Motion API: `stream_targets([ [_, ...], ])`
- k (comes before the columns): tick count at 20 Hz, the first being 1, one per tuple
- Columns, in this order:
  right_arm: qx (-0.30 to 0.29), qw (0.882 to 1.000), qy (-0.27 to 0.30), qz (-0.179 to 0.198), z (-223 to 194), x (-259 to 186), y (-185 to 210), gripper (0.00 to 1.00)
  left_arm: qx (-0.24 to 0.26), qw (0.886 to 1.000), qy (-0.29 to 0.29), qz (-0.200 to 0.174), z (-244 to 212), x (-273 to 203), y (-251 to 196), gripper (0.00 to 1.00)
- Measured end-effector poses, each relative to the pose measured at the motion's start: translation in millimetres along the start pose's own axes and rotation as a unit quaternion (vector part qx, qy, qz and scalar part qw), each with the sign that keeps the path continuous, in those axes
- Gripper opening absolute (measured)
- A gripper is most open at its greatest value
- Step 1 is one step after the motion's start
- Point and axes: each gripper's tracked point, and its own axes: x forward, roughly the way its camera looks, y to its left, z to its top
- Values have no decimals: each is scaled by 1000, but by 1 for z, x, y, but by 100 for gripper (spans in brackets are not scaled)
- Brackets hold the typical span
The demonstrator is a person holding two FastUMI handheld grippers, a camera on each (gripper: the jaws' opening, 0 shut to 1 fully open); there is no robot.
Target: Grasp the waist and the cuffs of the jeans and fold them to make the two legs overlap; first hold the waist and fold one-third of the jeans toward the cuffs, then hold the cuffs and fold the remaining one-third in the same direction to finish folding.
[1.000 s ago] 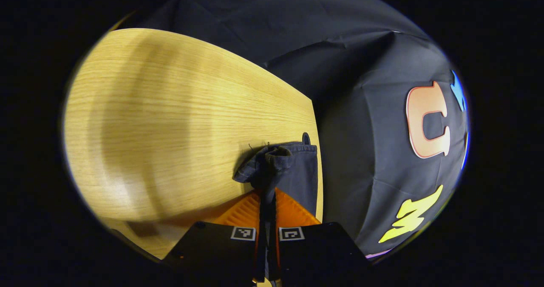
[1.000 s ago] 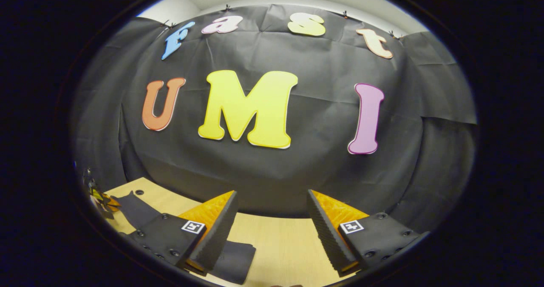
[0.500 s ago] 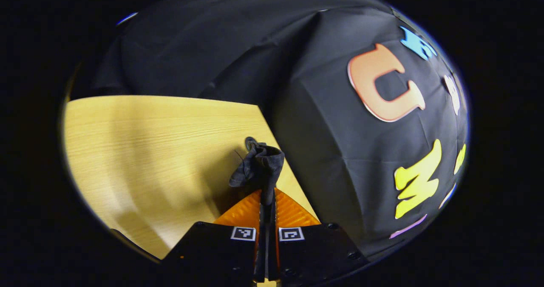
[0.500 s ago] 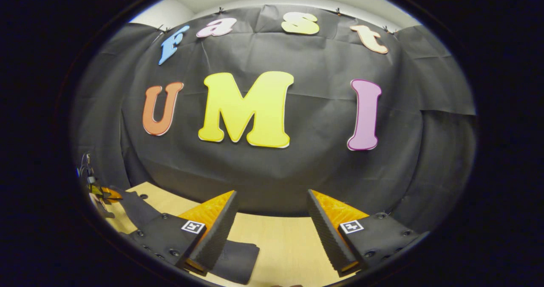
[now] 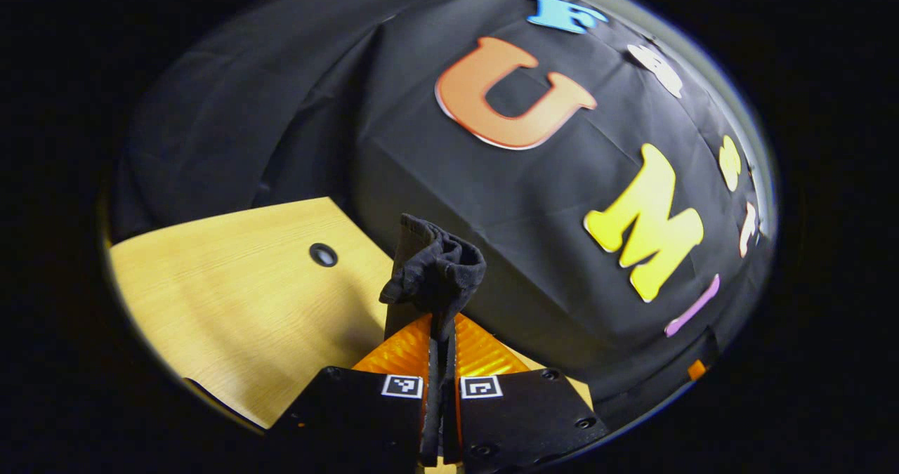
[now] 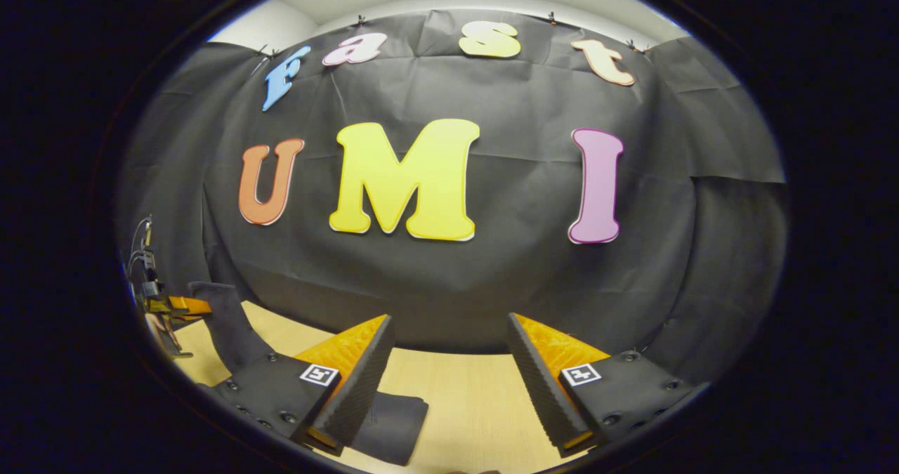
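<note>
You had the left gripper [image 5: 441,333] clamped on a bunched jeans [image 5: 433,272] edge, lifted above the table [image 5: 246,305]; right gripper [image 6: 449,361] was open; denim looked limp and heavy, so grip hems.

Dark jeans [image 5: 434,270], orange fingers [image 5: 406,351], light wood-grain table [image 5: 239,298].

left claw [image 5: 440,333] raised, jeans [image 5: 432,270] lifted higher

The counter [image 5: 232,298] was a light wood-grain top with a small dark round hole [image 5: 323,254] in it. In the right gripper view, a dark fold of the jeans [image 6: 390,425] lay flat on the counter.
</note>
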Motion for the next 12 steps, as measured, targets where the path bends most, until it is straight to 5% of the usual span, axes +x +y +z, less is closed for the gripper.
stream_targets([
  [7, 14, 1000, 4, -3, -10, -9, -14, 99, 141, 987, 25, -75, -54, -4, -110, 6],
  [12, 20, 1000, 5, -9, -14, -11, -31, 99, 235, 963, 51, -120, -120, -12, -166, 6],
])
